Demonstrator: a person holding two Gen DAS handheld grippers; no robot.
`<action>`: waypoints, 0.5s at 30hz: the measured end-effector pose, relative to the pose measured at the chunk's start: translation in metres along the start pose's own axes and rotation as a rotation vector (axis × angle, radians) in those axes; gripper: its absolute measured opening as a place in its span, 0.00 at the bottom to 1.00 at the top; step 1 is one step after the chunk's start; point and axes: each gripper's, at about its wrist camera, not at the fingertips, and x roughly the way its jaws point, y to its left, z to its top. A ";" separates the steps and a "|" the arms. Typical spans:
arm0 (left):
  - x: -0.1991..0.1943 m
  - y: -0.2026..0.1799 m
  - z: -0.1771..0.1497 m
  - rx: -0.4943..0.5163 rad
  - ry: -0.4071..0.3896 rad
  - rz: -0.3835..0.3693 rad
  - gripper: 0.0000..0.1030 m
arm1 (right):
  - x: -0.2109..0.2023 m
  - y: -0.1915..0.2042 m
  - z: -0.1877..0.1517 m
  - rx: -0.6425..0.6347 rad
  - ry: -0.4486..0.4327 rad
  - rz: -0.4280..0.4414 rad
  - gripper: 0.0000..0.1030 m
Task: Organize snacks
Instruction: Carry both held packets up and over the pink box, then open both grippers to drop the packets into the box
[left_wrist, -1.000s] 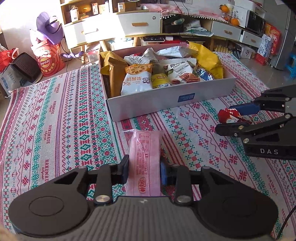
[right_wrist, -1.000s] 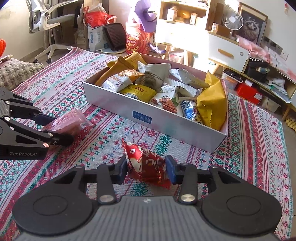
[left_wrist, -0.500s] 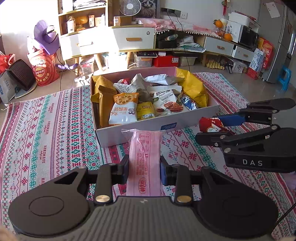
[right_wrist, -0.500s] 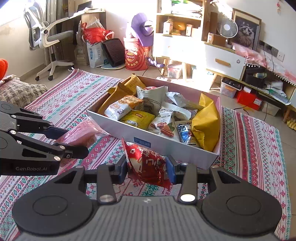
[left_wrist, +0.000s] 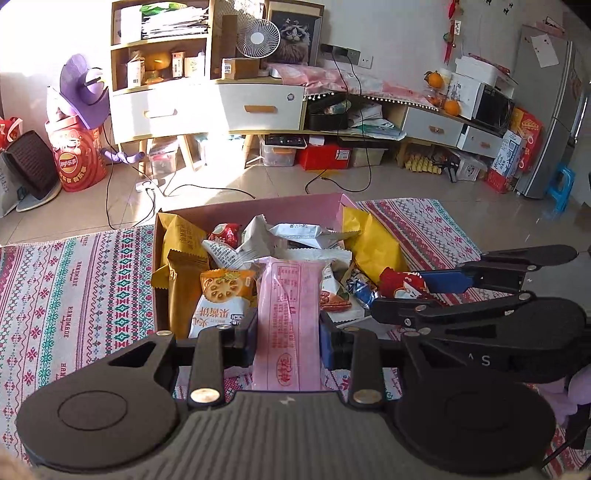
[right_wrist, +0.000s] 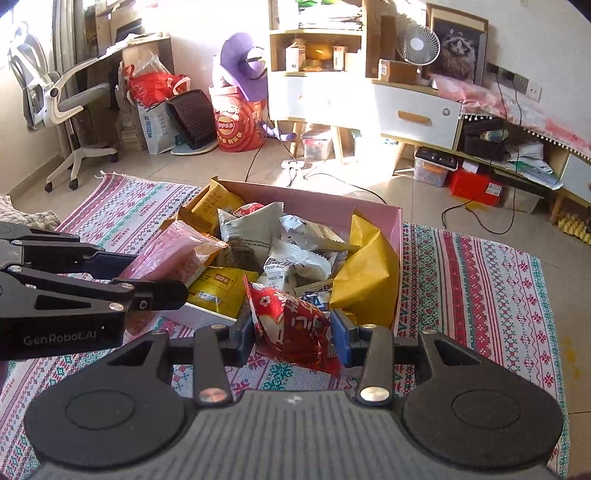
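The left claw is clamped on a pink wrapped snack packet, and the right claw grips a crinkled red foil snack bag. Both are carried above the near edge of the open cardboard box, which sits on a patterned woven cloth.

To finish this step well, each claw should reach further over the box before letting go, so neither packet catches on the near wall. In the right wrist view, the fullest part is the heap of white and grey packets around 12 o'clock from the red bag; the big yellow bag fills the 1 o'clock side. Release low and one at a time, keeping the two claws apart.

The pink packet is long, flat and semi-transparent with red print. The red bag is glossy, puffy, with white flower marks.
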 end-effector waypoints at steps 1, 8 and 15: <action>0.005 -0.003 0.002 -0.006 0.007 -0.002 0.37 | 0.004 -0.003 0.003 0.015 0.005 0.002 0.38; 0.035 -0.005 0.006 -0.025 0.024 0.011 0.37 | 0.024 -0.021 0.016 0.092 0.007 0.002 0.38; 0.048 -0.002 0.008 -0.039 0.012 0.017 0.37 | 0.034 -0.028 0.023 0.139 -0.006 0.018 0.38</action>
